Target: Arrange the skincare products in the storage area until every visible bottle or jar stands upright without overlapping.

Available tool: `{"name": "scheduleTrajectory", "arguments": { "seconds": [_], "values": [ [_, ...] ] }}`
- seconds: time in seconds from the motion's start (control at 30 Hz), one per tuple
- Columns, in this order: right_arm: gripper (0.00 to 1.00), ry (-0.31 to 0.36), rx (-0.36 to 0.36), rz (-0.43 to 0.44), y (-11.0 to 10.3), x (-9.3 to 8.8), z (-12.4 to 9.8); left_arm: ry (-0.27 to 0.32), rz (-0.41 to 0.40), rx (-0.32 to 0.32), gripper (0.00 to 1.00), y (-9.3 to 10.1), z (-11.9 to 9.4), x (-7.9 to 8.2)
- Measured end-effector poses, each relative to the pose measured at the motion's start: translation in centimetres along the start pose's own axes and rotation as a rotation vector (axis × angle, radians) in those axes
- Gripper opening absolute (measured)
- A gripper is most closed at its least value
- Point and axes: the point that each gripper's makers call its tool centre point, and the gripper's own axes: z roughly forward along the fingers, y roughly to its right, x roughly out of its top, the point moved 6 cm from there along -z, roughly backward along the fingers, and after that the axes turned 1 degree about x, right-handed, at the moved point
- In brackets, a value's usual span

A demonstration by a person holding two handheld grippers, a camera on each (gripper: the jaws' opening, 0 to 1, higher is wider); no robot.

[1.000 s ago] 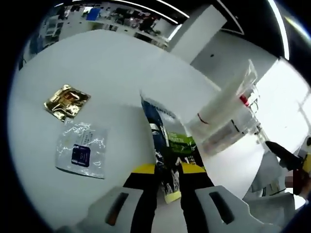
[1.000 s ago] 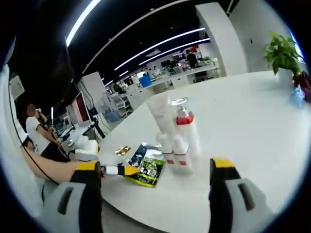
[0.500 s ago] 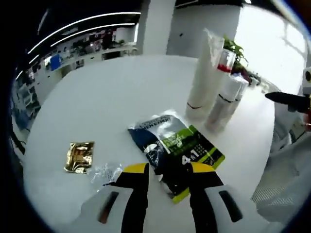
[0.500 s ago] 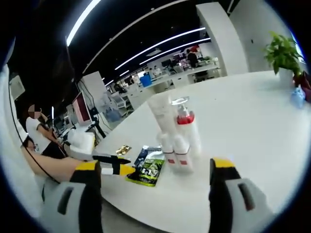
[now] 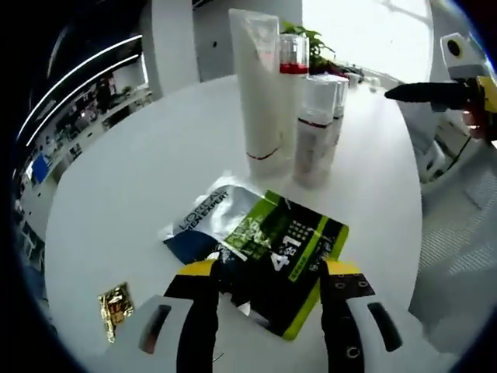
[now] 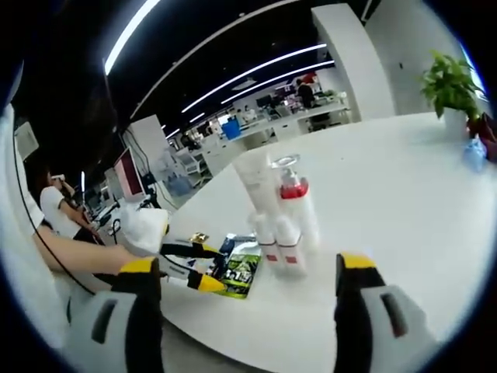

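A green and black sachet (image 5: 268,245) lies flat on the white table (image 5: 140,179), between the spread jaws of my left gripper (image 5: 268,273), which is open. Beyond it stand a tall white tube (image 5: 260,93), a clear bottle with a red band (image 5: 293,66) and two small white bottles (image 5: 314,128), all upright and close together. In the right gripper view, the same group of bottles (image 6: 279,210) stands ahead of my right gripper (image 6: 248,307), open and holding nothing. The left gripper (image 6: 211,269) hovers at the sachet (image 6: 241,268).
A small gold sachet (image 5: 115,307) lies left of the left jaw, also visible as the gold sachet (image 6: 198,237). The right gripper (image 5: 423,92) reaches in at the upper right. A potted plant (image 6: 450,85) and a blue object (image 6: 474,155) stand at the table's far side.
My left gripper has opened and let go of the green sachet, which now lies flat on the table. The left view has swung toward the bottles. The right gripper has stayed put.
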Motion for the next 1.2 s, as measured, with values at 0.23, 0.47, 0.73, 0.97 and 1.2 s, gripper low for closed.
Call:
{"name": "scheduleTrajectory", "arguments": {
  "seconds": [0.23, 0.47, 0.73, 0.97, 1.2],
  "values": [
    [0.94, -0.001, -0.005, 0.002, 0.1, 0.0, 0.0, -0.023, 0.021, -0.036, 0.53, -0.5, 0.1, -0.1],
    [0.94, -0.003, -0.007, 0.001, 0.1, 0.0, 0.0, -0.027, 0.032, -0.048, 0.53, -0.7, 0.3, -0.1],
    [0.95, -0.013, -0.013, -0.004, 0.2, -0.2, 0.1, -0.053, 0.033, -0.049, 0.53, -0.7, 0.5, 0.0],
    [0.96, -0.021, -0.016, -0.012, 0.2, -0.3, 0.0, -0.045, 0.023, -0.049, 0.57, -0.4, -0.1, 0.3],
    [0.97, -0.024, -0.020, -0.017, -0.1, -0.1, 0.0, -0.027, 0.005, -0.028, 0.60, -0.6, -1.5, 0.3]
  ]
}}
